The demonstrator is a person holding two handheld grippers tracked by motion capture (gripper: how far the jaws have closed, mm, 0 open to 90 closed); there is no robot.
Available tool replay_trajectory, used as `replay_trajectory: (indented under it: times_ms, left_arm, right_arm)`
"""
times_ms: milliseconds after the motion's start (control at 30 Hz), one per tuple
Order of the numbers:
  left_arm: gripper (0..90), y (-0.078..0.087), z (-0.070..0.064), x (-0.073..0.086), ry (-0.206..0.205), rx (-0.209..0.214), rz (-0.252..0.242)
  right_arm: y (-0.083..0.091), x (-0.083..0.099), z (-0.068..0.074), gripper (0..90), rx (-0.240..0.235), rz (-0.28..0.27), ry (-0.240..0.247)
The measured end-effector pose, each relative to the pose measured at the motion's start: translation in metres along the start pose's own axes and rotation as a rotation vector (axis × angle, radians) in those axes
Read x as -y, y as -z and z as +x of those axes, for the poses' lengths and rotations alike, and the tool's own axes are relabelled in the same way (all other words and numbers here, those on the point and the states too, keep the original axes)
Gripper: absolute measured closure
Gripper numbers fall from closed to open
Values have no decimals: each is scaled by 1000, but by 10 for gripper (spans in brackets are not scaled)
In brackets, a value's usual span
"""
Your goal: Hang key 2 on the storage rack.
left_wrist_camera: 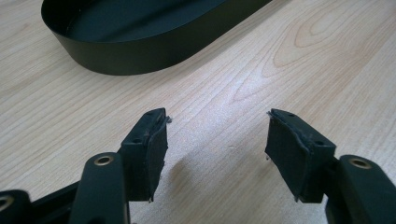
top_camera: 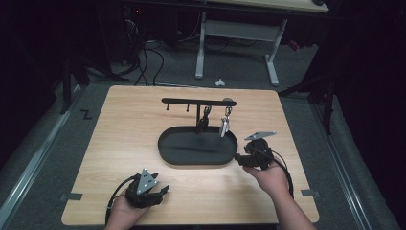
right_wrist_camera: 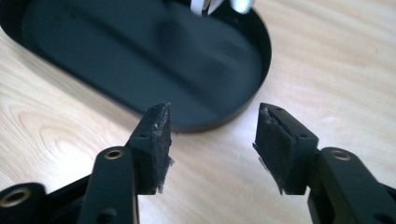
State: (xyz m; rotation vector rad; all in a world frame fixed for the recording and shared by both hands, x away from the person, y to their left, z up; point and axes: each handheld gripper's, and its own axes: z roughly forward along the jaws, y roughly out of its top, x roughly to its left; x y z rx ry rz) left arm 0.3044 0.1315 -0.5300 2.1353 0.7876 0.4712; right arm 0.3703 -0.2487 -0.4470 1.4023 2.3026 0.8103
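A black oval tray (top_camera: 197, 149) lies in the middle of the wooden table (top_camera: 124, 143). From its back rises a black post with a crossbar (top_camera: 191, 101) carrying small hooks. A dark key fob (top_camera: 203, 122) and a silvery key item (top_camera: 224, 125) hang from the bar over the tray. My left gripper (top_camera: 163, 190) rests near the table's front edge, open and empty; its pads (left_wrist_camera: 156, 149) face bare wood with the tray (left_wrist_camera: 140, 56) ahead. My right gripper (top_camera: 238, 158) sits just right of the tray, open and empty, and its jaws point at the tray's rim (right_wrist_camera: 219, 122).
Beyond the table stand a white desk frame (top_camera: 237, 33) and tangled cables (top_camera: 143, 57) on the grey floor. A cable (top_camera: 287, 172) trails from the right gripper along the forearm. Bare wood lies left of the tray and along the front edge.
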Motion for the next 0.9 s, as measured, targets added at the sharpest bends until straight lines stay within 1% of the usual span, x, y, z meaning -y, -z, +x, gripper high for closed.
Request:
replay_trajectory:
  times_ms: [100,167,267,300,333,367,400,433,467,500,533,567,600,667,700,800,833,867,900]
  left_arm:
    - [387,0,-1,0,-2,2,1]
    - [388,0,-1,-1,-5,4,4]
    - [392,-1,-1,-1,-7,8,7]
    - [392,-2,-1,-1,-8,9,8]
    - [394,-2,-1,-1,-5,11,7]
    - [395,-3,-1,-1,-4,10,5]
    - [395,-3,0,-2,-2,10,6]
    - [396,-3,0,-2,1,9,6]
    - [396,-3,0,-2,7,9,6]
    - [396,-3,1,-3,14,9,1]
    - [396,-3,1,-3,18,10,-5]
    - [396,-3,1,-4,19,9,-6]
    - [396,-2,0,-4,19,9,-5]
    - [398,-2,0,-4,29,12,-2]
    - [397,-2,0,-4,30,10,-1]
    - [395,-3,0,-4,26,2,-1]
    - [392,-3,0,-3,24,-1,-4]
    - [390,-3,0,-3,26,1,-7]
    - [390,-3,1,-2,30,4,-9]
  right_arm:
    - [-2,23,1,435,2,-32,-22]
    - [-3,39,3,423,14,-63,-5]
    - [-5,60,4,406,20,-82,-15]
    - [-5,66,4,398,23,-94,-9]
    - [-6,74,6,372,31,-108,-10]
    - [-5,84,8,326,53,-130,-10]
    - [-5,91,9,316,64,-151,-14]
    - [-4,102,12,317,78,-190,-25]
    - [-3,114,15,339,96,-241,-25]
    - [-3,121,18,338,101,-246,-12]
    - [-2,120,20,316,87,-216,10]
    - [0,120,22,323,103,-215,39]
    - [2,119,23,328,116,-231,48]
    - [2,117,23,314,98,-254,6]
    - [1,115,24,312,94,-253,3]
    - [-2,115,25,313,108,-244,33]
    - [-2,116,25,314,112,-241,32]
    - [-2,117,24,302,122,-244,36]
    - [-1,118,24,287,138,-264,53]
